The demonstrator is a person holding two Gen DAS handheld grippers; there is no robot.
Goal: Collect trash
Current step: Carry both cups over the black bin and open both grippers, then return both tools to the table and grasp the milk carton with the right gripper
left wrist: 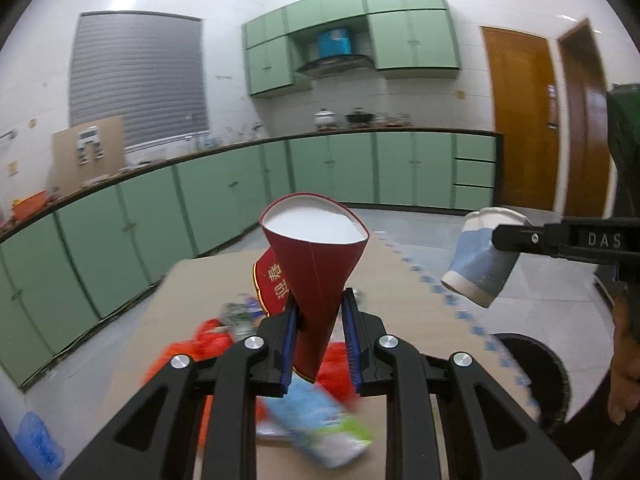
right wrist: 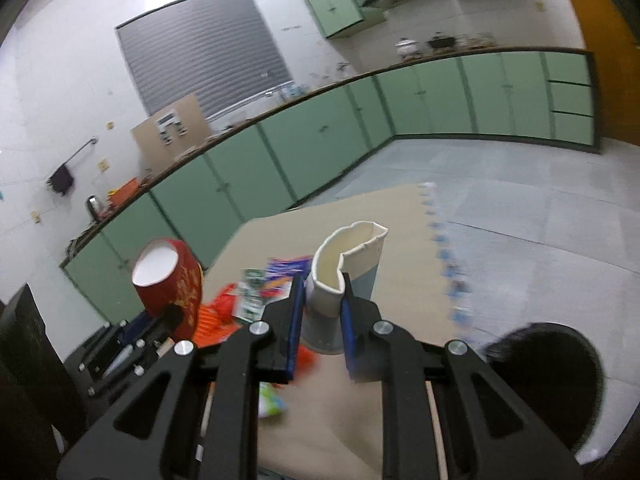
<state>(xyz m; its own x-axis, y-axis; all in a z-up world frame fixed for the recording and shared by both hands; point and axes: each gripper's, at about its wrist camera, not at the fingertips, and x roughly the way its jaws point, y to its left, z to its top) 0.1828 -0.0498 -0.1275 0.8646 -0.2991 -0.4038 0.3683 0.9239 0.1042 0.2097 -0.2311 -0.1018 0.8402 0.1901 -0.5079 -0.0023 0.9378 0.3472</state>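
Note:
My left gripper is shut on a red paper cup with gold print, squeezed flat near its base and held above the cardboard sheet. My right gripper is shut on a crushed blue-and-white paper cup, also lifted; this cup shows at the right of the left wrist view. The red cup shows at the left of the right wrist view. A black round bin stands at the lower right, seen in the left wrist view too.
Red-orange plastic bag, a blue-green wrapper and small printed packets lie on the cardboard. Green kitchen cabinets run along the back wall. A wooden door is at the right.

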